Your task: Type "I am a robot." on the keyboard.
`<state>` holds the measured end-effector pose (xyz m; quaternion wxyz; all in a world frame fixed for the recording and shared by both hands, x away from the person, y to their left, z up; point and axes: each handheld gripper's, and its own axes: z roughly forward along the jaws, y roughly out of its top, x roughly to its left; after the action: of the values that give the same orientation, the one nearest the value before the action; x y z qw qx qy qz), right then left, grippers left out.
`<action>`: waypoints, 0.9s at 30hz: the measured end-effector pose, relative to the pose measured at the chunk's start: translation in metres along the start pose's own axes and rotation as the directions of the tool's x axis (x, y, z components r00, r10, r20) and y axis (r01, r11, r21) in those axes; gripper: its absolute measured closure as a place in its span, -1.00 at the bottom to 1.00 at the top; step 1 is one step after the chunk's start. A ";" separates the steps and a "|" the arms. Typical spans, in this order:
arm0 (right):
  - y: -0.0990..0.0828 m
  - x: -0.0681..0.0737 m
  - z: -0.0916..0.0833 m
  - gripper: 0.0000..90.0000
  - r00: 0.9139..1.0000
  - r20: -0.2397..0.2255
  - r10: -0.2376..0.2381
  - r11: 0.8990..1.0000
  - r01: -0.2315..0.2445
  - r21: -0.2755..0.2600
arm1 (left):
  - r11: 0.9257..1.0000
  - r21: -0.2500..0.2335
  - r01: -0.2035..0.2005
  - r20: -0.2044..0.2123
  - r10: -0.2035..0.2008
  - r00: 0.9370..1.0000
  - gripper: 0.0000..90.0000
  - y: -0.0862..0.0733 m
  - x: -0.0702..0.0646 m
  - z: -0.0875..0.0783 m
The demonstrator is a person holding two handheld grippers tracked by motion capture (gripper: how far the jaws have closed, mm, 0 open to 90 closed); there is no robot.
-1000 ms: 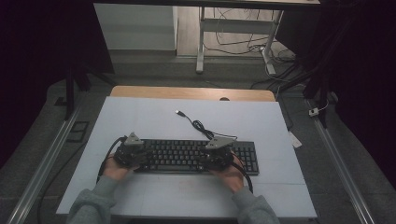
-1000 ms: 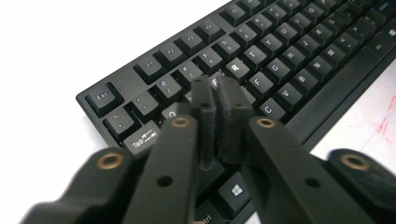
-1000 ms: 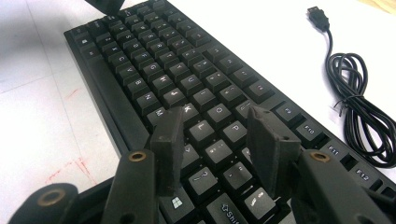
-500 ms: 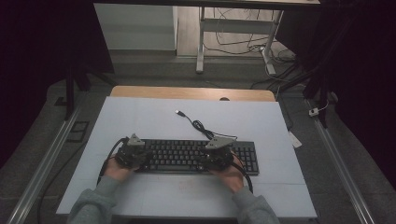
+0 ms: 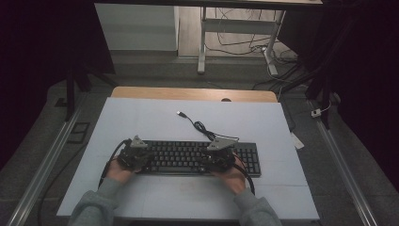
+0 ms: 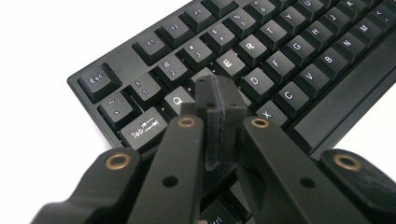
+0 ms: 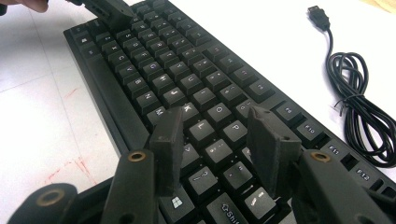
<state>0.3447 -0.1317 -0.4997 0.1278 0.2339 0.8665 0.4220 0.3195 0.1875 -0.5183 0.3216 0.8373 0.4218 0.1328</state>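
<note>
A black keyboard (image 5: 188,157) lies across the near middle of the white table (image 5: 141,117). My left gripper (image 5: 140,159) is over its left end. In the left gripper view the keyboard (image 6: 299,51) runs up to the right, and my left gripper (image 6: 217,91) is shut, pads pressed together with nothing between them, tip down among the keys between Q and E. My right gripper (image 5: 215,160) is over the keyboard's right half. In the right gripper view it (image 7: 217,119) stands open just above the keys around K and L of the keyboard (image 7: 154,60).
The keyboard's black cable (image 5: 207,131) lies coiled behind it, ending in a USB plug (image 5: 180,113); the cable (image 7: 359,93) and plug (image 7: 317,16) are also in the right gripper view. A wooden strip (image 5: 193,94) borders the table's far edge. Metal rails (image 5: 42,165) flank the table.
</note>
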 end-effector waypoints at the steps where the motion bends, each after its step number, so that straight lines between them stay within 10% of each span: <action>1: 0.000 0.000 0.000 0.25 1.000 -0.002 0.001 1.000 -0.001 -0.001 | 1.000 0.000 0.001 0.000 -0.001 1.000 0.97 0.000 0.000 0.000; 20: 0.000 0.000 -0.001 0.25 1.000 0.001 -0.002 1.000 0.002 -0.004 | 0.998 -0.055 0.010 0.022 -0.008 1.000 0.92 0.000 0.000 -0.006; 27: 0.000 -0.001 -0.001 0.25 1.000 0.000 0.004 1.000 -0.004 -0.013 | 0.992 -0.118 0.050 0.037 -0.046 0.998 0.39 0.002 0.001 -0.015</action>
<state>0.3447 -0.1328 -0.4988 0.1283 0.2346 0.8634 0.4278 0.3141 0.1943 -0.5057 0.3813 0.8083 0.4276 0.1357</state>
